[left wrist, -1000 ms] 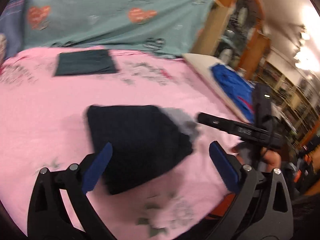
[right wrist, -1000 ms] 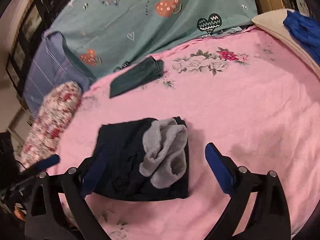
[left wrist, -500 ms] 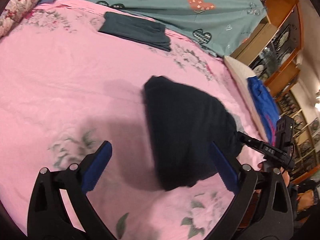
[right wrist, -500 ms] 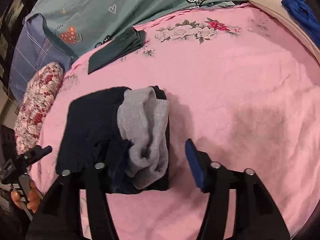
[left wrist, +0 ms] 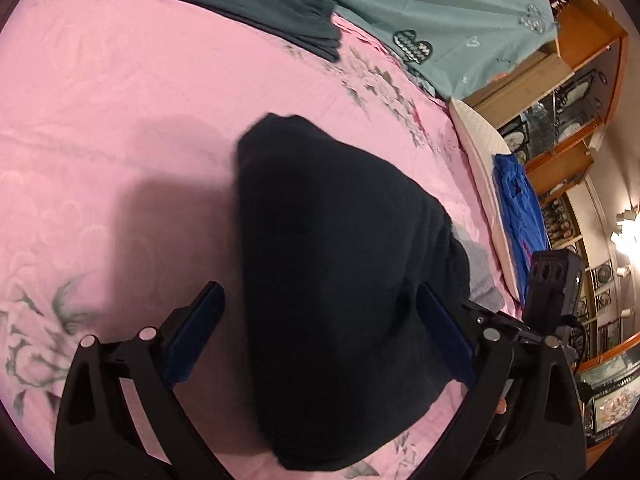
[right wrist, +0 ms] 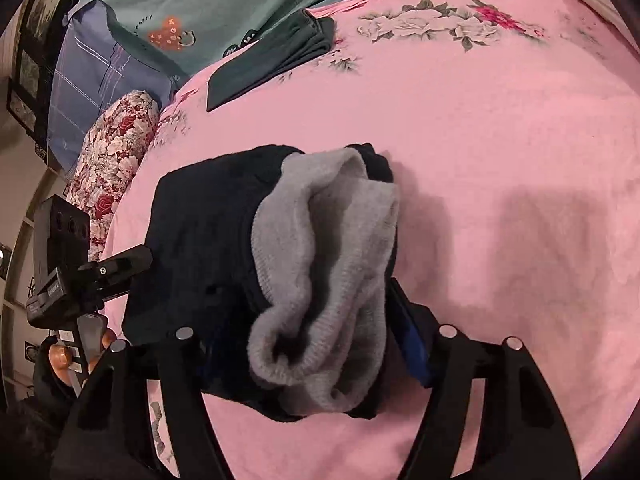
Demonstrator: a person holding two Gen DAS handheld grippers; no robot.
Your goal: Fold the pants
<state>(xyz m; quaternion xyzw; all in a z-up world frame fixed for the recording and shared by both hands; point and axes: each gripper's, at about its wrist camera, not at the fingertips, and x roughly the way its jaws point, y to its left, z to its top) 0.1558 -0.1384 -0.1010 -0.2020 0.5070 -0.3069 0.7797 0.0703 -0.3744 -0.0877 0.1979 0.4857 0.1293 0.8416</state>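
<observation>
The folded dark pants lie as a thick bundle on the pink floral sheet, at the near middle of the bed, with their grey lining turned out at one end. The right gripper straddles that grey end, its jaws closing around the bundle; whether the blue pads already press the cloth cannot be told. The left gripper spans the other end, jaws still wide and closing, the near pad clear of the fabric. Farther off lies a folded dark green garment against a teal heart-print cover. A flowered pillow sits at the far left, a blue cloth on the right.
</observation>
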